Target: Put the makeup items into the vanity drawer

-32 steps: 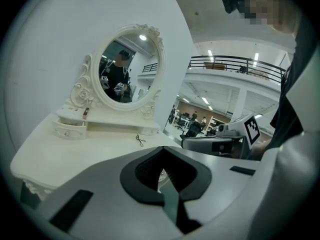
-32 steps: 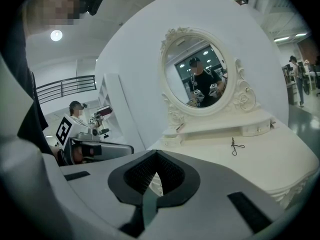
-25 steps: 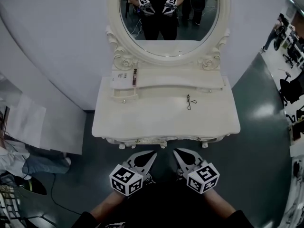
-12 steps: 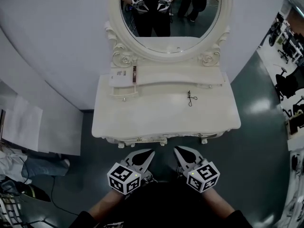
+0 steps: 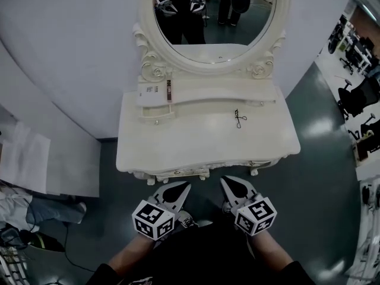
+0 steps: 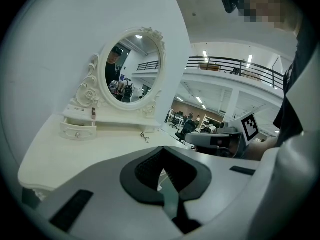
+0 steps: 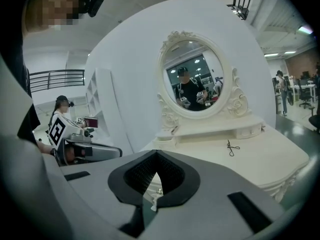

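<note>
Toward the desk's [image 5: 178, 150] rear edge, right of centre and just in front of the raised shelf [image 5: 225, 94], the eyelash curler [image 5: 239, 119] lies exactly where it lay a second ago. A slim tube [image 5: 169, 91], perhaps a lipstick, has not moved either. It rests on the shelf's left end beside a white box [image 5: 151, 91]. Below them, at the rear left corner, the small drawer [image 5: 157, 116] stands forward of the shelf, seemingly pulled part way out.

Only the hands have changed. The left gripper [image 5: 181, 187] has drifted a little to the left, and the right gripper [image 5: 228, 183] has barely shifted. Both hang off the desk, just short of its front edge. Each has its jaws closed together with nothing between them. I judge the task not yet begun: no item is held, and both jaws must open before anything can be picked up.

The curler's long axis runs roughly front to back across the desk. Its curling head seems to point toward the mirror [image 5: 214, 22] and its finger loops toward the front edge, a touch to the right. The tube also lies front to back; which end is its cap I cannot tell.
</note>
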A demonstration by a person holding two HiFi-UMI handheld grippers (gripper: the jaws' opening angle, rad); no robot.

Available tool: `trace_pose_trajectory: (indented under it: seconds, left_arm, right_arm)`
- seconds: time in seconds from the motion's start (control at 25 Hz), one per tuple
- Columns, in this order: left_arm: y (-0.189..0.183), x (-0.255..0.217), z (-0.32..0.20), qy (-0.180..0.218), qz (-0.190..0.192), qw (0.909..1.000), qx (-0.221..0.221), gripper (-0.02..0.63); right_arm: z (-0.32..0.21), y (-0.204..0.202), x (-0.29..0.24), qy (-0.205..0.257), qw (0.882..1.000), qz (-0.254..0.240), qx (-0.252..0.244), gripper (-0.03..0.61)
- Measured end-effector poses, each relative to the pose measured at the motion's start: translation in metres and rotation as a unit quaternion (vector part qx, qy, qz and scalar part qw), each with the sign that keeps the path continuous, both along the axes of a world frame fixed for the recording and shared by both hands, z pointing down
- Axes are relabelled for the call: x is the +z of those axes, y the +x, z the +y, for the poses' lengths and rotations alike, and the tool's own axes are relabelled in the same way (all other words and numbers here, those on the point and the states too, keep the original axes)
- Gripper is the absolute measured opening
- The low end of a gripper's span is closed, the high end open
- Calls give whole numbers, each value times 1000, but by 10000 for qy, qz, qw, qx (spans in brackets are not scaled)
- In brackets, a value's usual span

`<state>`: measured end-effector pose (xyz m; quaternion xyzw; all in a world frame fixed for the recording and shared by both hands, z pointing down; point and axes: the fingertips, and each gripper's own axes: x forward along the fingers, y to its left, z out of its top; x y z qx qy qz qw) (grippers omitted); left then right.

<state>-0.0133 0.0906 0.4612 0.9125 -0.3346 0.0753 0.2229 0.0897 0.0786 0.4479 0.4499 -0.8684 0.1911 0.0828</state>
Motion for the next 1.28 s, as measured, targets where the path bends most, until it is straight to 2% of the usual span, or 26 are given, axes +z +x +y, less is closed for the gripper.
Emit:
trace_pose_trajectory:
  seconds: [0.44,0.84,1.28]
  left_arm:
    - [5,-7,-15,122,126,9997,-182,5]
    - [27,-14,-66,183,-13,9983,-555,5]
    - [48,5,-106,-58,-205,9976,-654,5]
  right_arm:
    - [-25,21,-11,171,9994,238,174,26]
    - [-95,63,-4,162,9989,434,81,26]
    - [-169,105,33,-48,9969,755,221,28]
